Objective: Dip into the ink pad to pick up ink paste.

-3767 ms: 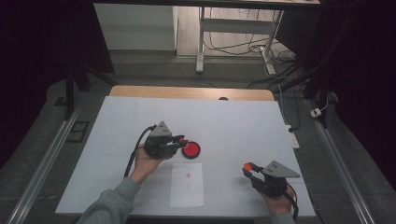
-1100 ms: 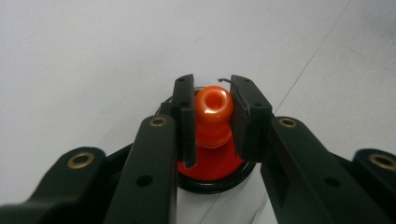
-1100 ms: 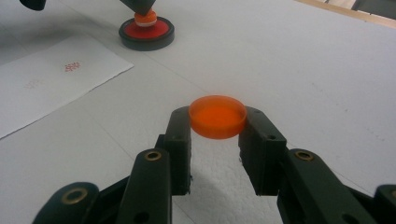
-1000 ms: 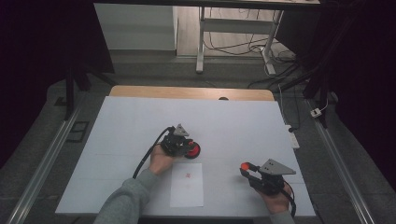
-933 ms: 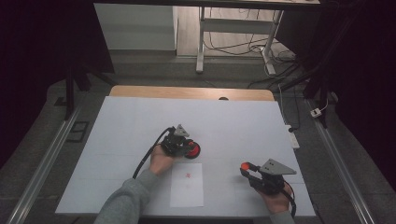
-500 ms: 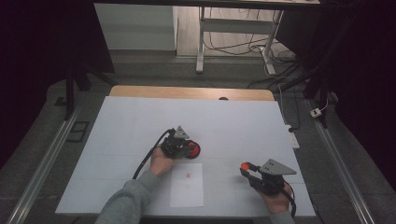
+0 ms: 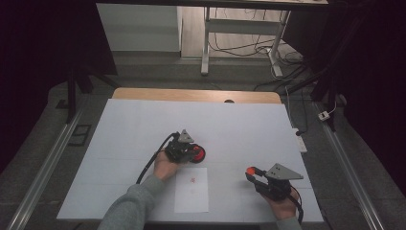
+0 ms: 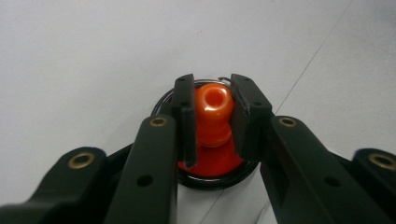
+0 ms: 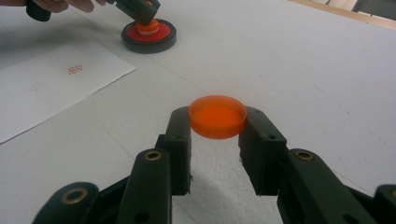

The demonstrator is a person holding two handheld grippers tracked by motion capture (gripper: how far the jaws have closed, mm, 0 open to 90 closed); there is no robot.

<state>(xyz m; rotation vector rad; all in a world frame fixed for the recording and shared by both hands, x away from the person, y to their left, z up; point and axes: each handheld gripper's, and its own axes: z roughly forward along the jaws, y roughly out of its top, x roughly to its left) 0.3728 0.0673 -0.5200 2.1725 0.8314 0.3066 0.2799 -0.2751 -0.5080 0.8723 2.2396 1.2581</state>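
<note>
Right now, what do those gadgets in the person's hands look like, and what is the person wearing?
Each hand carries a black two-jaw gripper: the left gripper and right gripper have a grey three-cornered plate on top. Their black jaws, seen in the gripper views, are flat linked bars with brass-coloured rivets. A black cable trails from the left one. The left forearm wears a grey-green sleeve.

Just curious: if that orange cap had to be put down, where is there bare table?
Plenty. The table's far half and left side are bare, also the stretch between paper and right gripper. It is crowded only around the ink pad, under the left gripper.
</note>
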